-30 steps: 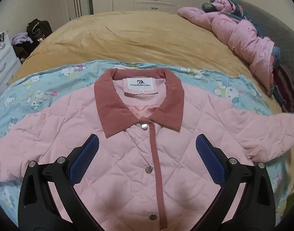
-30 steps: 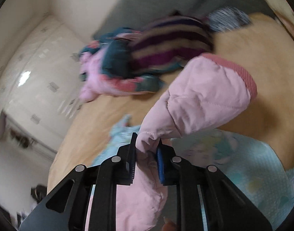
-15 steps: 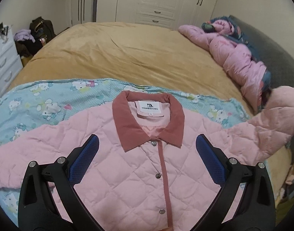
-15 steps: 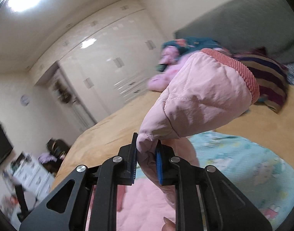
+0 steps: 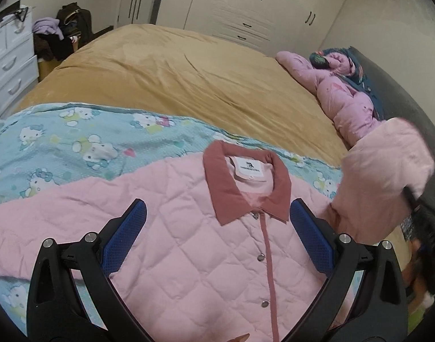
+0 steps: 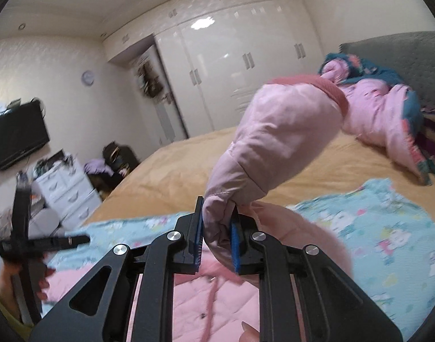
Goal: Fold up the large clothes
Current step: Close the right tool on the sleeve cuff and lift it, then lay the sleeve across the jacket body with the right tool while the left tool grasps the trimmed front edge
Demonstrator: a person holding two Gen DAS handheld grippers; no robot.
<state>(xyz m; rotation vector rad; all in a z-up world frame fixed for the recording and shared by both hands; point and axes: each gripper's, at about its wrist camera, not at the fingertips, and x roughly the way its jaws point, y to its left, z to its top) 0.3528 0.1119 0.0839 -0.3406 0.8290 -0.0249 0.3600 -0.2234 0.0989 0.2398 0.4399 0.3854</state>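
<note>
A pink quilted jacket (image 5: 194, 245) with a dusty-red collar (image 5: 217, 182) lies face up, buttoned, on a blue cartoon-print sheet (image 5: 74, 142) on the bed. My left gripper (image 5: 217, 236) is open and empty, hovering above the jacket's chest just below the collar. My right gripper (image 6: 216, 239) is shut on the jacket's right sleeve (image 6: 274, 142) and holds it lifted above the jacket body (image 6: 217, 299). The raised sleeve also shows in the left wrist view (image 5: 385, 171), with the right gripper (image 5: 411, 199) blurred at the far right. The left gripper (image 6: 26, 236) shows blurred in the right wrist view.
The bed has a tan cover (image 5: 174, 77). A pile of pink and dark clothes (image 5: 345, 97) lies along the grey headboard (image 6: 388, 51) side. White drawers (image 5: 9, 65), bags (image 5: 72, 25) and wardrobes (image 5: 260, 5) stand beyond the bed. A TV (image 6: 14, 136) hangs on the wall.
My right gripper has lifted the sleeve up and swung it inward over the jacket. My left gripper has drawn back and shifted left, so the collar sits further right.
</note>
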